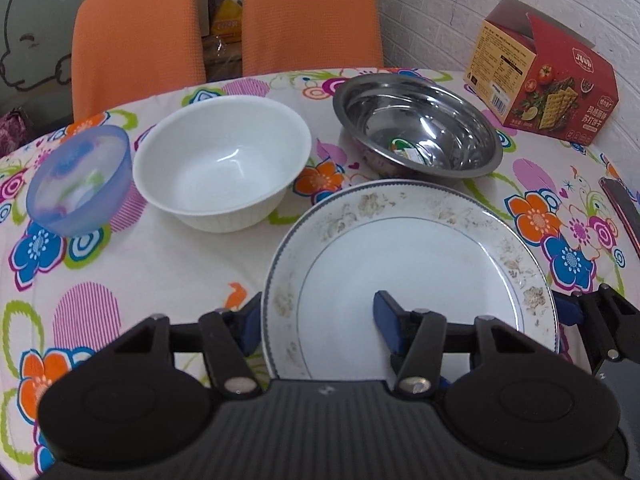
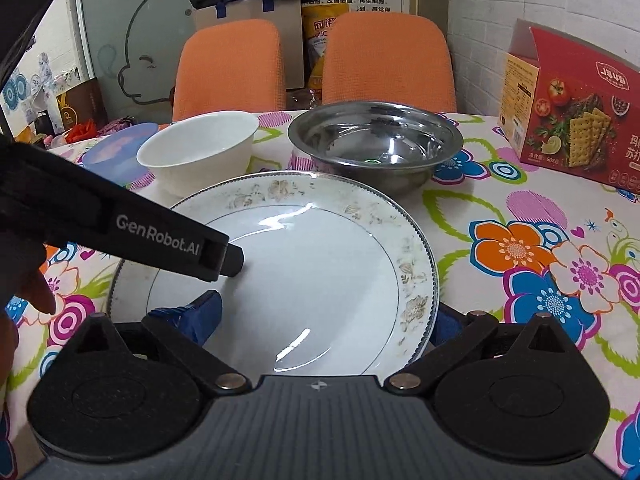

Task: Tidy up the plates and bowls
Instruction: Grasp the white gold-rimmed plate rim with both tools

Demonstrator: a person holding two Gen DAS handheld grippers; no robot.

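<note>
A white plate (image 1: 408,248) with a faded floral rim lies on the flowered tablecloth, nearest me. My left gripper (image 1: 318,324) is open and straddles the plate's left rim, one finger outside it and one over the plate's well. My right gripper (image 2: 324,316) is open too and straddles the right rim of the plate (image 2: 328,248) the same way. Behind the plate stand a white bowl (image 1: 222,160), a translucent blue bowl (image 1: 80,180) to its left, and a steel bowl (image 1: 416,124) to its right. All three bowls are upright and apart.
A red cracker box (image 1: 544,80) stands at the table's back right by the brick wall. A dark flat object (image 1: 624,208) lies at the right edge. Two orange chairs (image 1: 136,40) are pushed against the far side. A hand (image 2: 24,280) holds the left gripper.
</note>
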